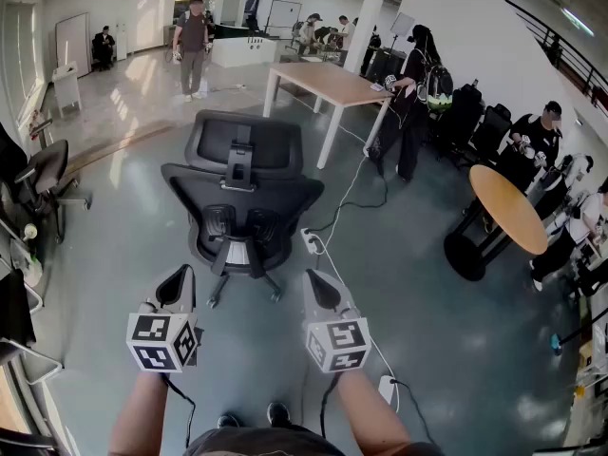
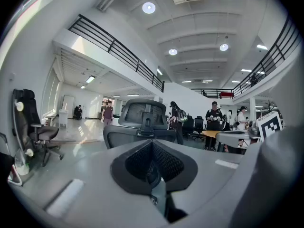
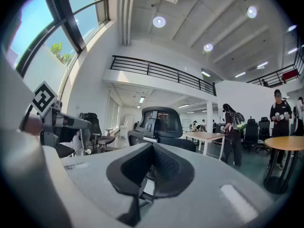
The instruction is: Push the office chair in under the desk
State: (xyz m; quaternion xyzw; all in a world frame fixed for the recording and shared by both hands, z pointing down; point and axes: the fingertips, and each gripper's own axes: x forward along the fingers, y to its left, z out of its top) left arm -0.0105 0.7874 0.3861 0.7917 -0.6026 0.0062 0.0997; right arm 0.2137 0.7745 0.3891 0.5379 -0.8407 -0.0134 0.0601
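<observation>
You stand in a large office with a grey floor [image 1: 446,340]. Your left gripper [image 1: 180,281] is fully closed on nothing. The office chair [image 1: 242,193] stands just ahead, back toward you. Your right gripper [image 1: 321,288] is closed too, empty. The table [image 1: 328,82] is well beyond the chair.

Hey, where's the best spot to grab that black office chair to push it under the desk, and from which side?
Take the backrest by its upper edge, either side of the centre spine, coming from behind: the office chair has its back to you and the desk stands beyond it. The left tool and right tool are shut; open them first.
</observation>
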